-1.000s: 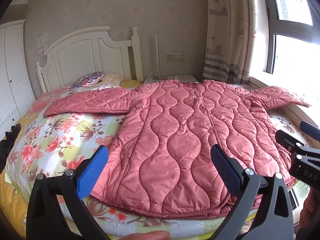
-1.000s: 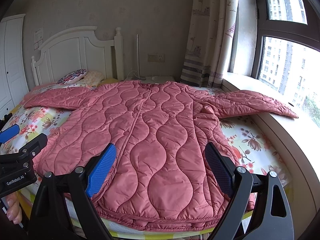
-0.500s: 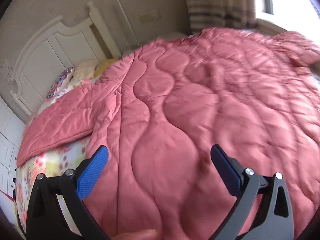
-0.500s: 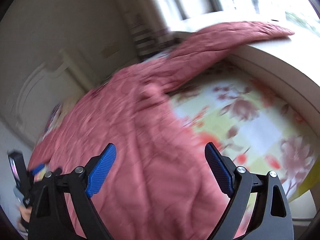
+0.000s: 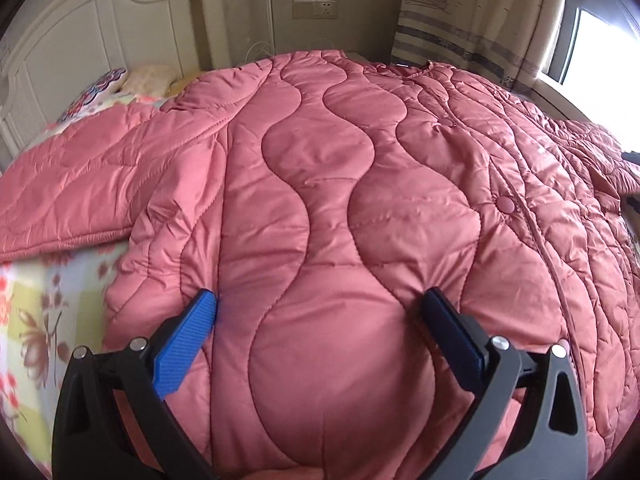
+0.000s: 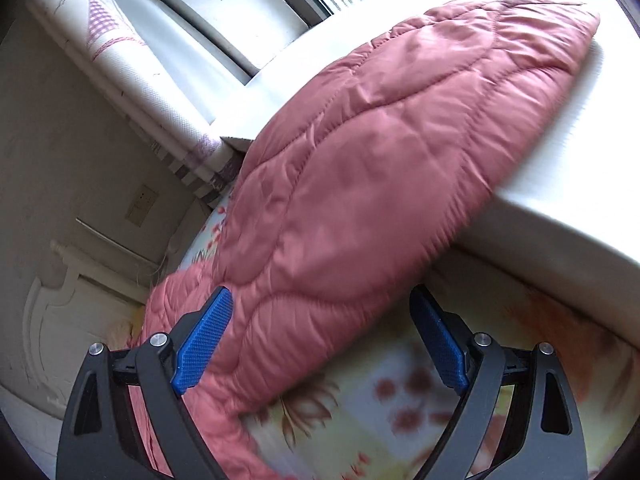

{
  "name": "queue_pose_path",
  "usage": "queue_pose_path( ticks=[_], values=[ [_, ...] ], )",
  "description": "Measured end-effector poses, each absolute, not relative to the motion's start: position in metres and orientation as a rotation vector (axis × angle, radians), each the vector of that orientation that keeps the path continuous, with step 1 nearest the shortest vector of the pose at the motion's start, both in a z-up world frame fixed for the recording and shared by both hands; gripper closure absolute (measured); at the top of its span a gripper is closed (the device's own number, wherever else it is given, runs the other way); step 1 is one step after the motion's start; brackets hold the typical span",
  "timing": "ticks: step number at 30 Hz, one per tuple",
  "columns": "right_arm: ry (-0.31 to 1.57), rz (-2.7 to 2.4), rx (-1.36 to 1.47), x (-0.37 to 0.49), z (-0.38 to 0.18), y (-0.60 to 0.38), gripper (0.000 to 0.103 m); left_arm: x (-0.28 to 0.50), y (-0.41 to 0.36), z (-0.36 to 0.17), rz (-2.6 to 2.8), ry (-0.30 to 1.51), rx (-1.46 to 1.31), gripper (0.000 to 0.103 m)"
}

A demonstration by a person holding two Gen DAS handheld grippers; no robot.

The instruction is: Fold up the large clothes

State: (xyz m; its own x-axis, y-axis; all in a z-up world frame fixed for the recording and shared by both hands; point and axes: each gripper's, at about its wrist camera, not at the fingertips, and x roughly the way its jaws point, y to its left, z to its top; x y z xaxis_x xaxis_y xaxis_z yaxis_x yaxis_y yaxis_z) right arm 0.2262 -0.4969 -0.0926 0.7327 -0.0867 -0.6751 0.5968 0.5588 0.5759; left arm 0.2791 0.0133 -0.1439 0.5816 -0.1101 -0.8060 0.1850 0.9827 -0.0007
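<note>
A large pink quilted jacket (image 5: pixel 340 200) lies spread flat, front up, on a bed. In the left wrist view my left gripper (image 5: pixel 320 296) stands open low over the jacket's body. Its fingertips (image 5: pixel 204 308) dent the fabric left of the snap placket, and a wide puff of quilting lies between them. One sleeve (image 5: pixel 80 192) stretches out to the left. In the right wrist view the other sleeve (image 6: pixel 380 160) runs from the bed up onto a windowsill (image 6: pixel 560 208). My right gripper (image 6: pixel 320 292) is rolled sideways at that sleeve's base. Its jaws are closing, with the sleeve between them and the pads apart from it.
A floral bedsheet (image 6: pixel 400 400) shows beside the jacket on both sides. A white headboard (image 5: pixel 100 40) and pillows (image 5: pixel 148 78) lie at the far end. A curtain (image 5: pixel 480 12) and a window stand at the right, with a wall socket (image 5: pixel 316 9) behind the bed.
Both grippers have dropped from a view across the whole bed to close over the jacket. The left went to the body; the right swung to the right sleeve and rolled sideways.
</note>
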Motion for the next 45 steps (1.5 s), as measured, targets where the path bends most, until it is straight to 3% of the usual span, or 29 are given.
queue_pose_path(
  ticks=[10, 13, 14, 17, 20, 23, 26, 28, 30, 31, 33, 36, 41, 45],
  values=[
    [0.534, -0.530, 0.799, 0.238, -0.061, -0.523, 0.047, 0.263, 0.004, -0.142, -0.116, 0.939, 0.071, 0.002],
    [0.505, -0.577, 0.760, 0.242, -0.044, -0.523, 0.065, 0.267, 0.006, -0.143, -0.116, 0.937, 0.070, 0.002],
    [0.480, -0.584, 0.737, 0.239, -0.038, -0.521, 0.080, 0.269, 0.004, -0.143, -0.116, 0.937, 0.072, 0.002],
    [0.437, -0.598, 0.669, 0.246, -0.017, -0.517, 0.087, 0.268, 0.006, -0.143, -0.117, 0.936, 0.070, 0.002],
    [0.415, -0.617, 0.435, 0.272, 0.015, -0.477, 0.087, 0.268, 0.005, -0.143, -0.117, 0.934, 0.071, 0.002],
    [0.376, -0.488, 0.027, 0.297, 0.040, -0.366, 0.087, 0.267, 0.006, -0.143, -0.117, 0.933, 0.070, 0.002],
    [0.372, -0.255, -0.369, 0.304, 0.026, -0.236, 0.086, 0.268, 0.006, -0.143, -0.118, 0.932, 0.069, 0.002],
    [0.444, -0.099, -0.678, 0.298, -0.020, -0.153, 0.072, 0.266, 0.008, -0.144, -0.118, 0.932, 0.069, 0.002],
    [0.510, -0.023, -0.881, 0.285, -0.070, -0.111, 0.022, 0.268, 0.007, -0.144, -0.118, 0.931, 0.068, 0.002],
    [0.537, -0.003, -0.946, 0.279, -0.094, -0.101, 0.021, 0.268, 0.006, -0.144, -0.118, 0.931, 0.067, 0.002],
    [0.557, 0.008, -0.906, 0.271, -0.109, -0.106, 0.026, 0.270, 0.004, -0.144, -0.118, 0.931, 0.069, 0.002],
    [0.654, 0.011, -0.674, 0.275, -0.090, -0.144, 0.026, 0.271, 0.001, -0.144, -0.115, 0.931, 0.073, 0.002],
    [0.656, -0.056, -0.306, 0.268, -0.050, -0.228, 0.027, 0.271, 0.000, -0.144, -0.114, 0.930, 0.075, 0.002],
    [0.710, -0.242, -0.319, 0.278, -0.054, -0.271, 0.027, 0.273, -0.003, -0.143, -0.114, 0.930, 0.075, 0.002]
  ],
)
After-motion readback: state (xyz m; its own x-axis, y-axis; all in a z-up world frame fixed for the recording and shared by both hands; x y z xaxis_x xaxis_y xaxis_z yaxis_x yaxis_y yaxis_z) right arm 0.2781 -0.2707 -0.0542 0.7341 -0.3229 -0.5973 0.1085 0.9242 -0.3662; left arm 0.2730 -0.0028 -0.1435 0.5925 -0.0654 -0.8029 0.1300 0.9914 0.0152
